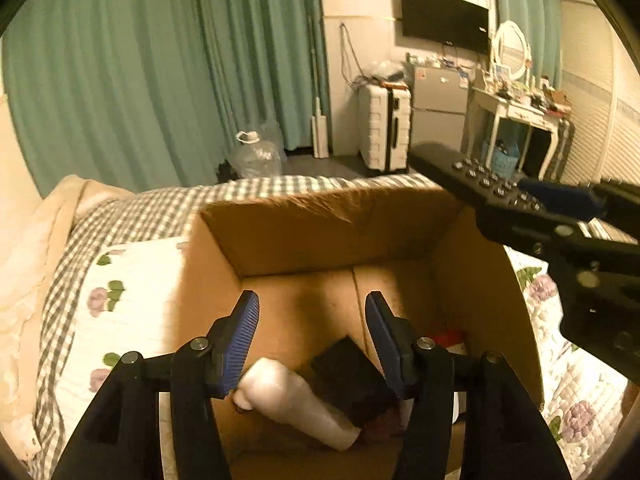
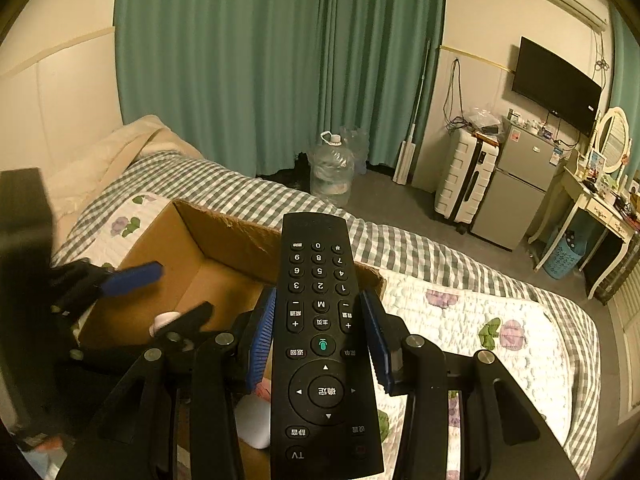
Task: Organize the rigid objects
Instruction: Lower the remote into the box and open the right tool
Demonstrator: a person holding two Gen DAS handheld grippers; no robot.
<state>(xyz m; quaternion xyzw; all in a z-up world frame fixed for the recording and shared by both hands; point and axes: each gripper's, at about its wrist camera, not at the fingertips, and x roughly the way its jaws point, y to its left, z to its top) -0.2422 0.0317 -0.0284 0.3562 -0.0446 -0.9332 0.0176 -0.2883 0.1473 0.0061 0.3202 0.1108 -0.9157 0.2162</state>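
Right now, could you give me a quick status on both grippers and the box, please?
Left gripper open over cardboard box, white bottle below. Right gripper shut on remote at box rim. Nothing blocking.

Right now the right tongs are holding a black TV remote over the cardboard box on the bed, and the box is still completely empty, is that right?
Not quite: the box isn't empty. The left wrist view shows a white bottle and a dark block lying inside. The right tongs do hold the black remote over it.
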